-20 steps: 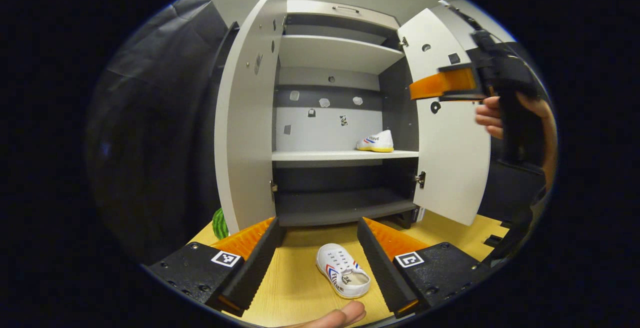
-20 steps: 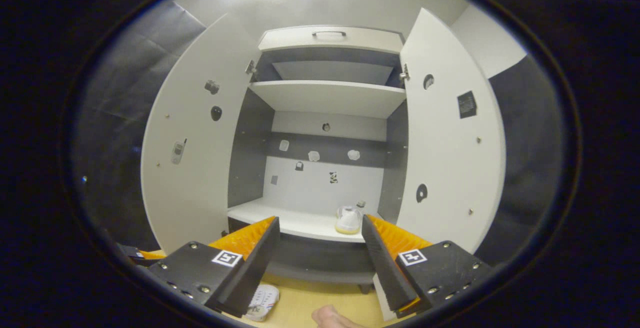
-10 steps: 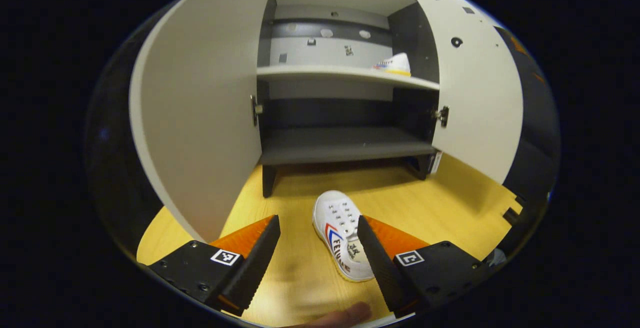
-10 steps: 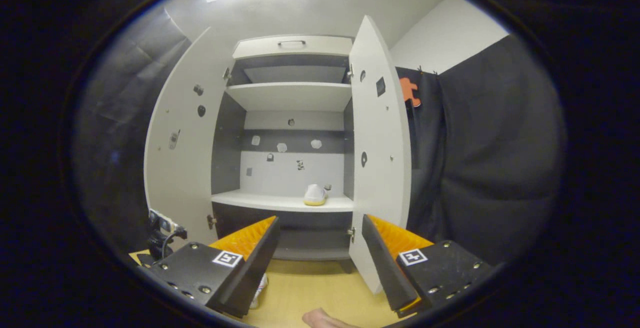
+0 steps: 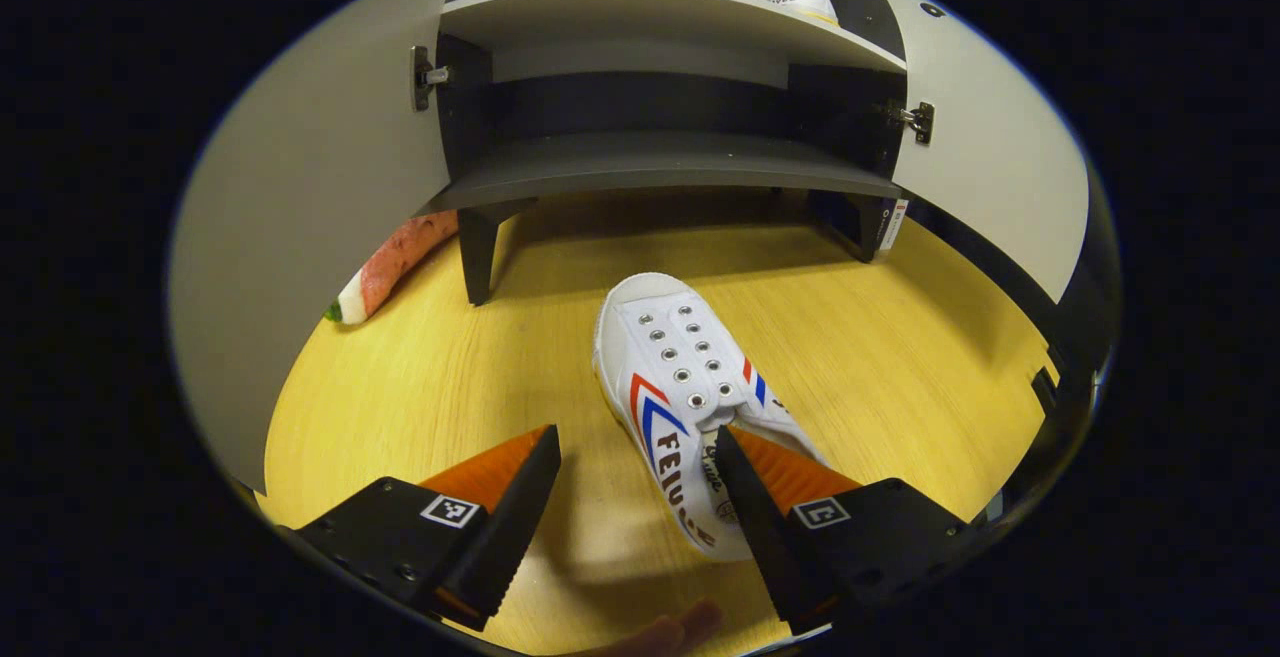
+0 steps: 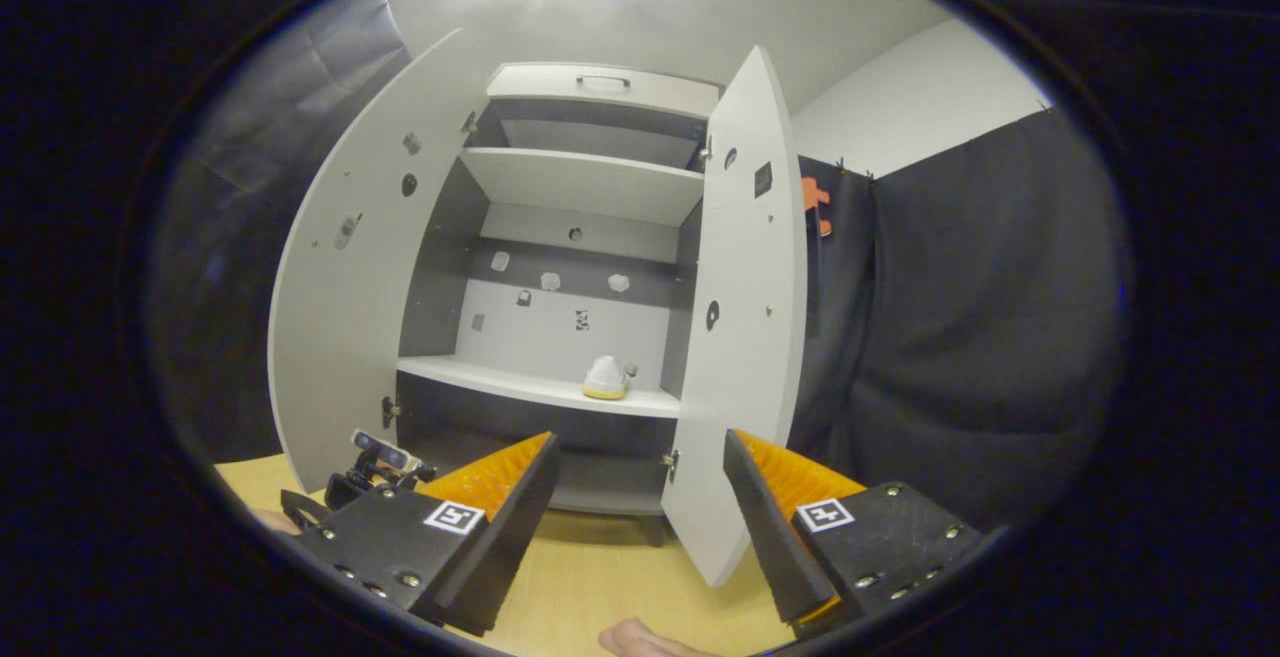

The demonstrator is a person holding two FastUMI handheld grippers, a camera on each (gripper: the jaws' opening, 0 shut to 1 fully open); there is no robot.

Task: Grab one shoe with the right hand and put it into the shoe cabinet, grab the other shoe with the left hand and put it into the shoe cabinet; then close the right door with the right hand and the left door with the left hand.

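Left gripper [image 5: 637, 482] gapes wide over floor shoe [image 5: 690, 407]; right gripper [image 6: 640, 482] wide, holding nothing

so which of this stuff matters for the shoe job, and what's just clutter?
Job:
- floor shoe, between the open left gripper fingers
- shelf shoe, already in
- cabinet
- left door and right door, both open
- right gripper, open

Clutter:
- toy carrot by the cabinet leg
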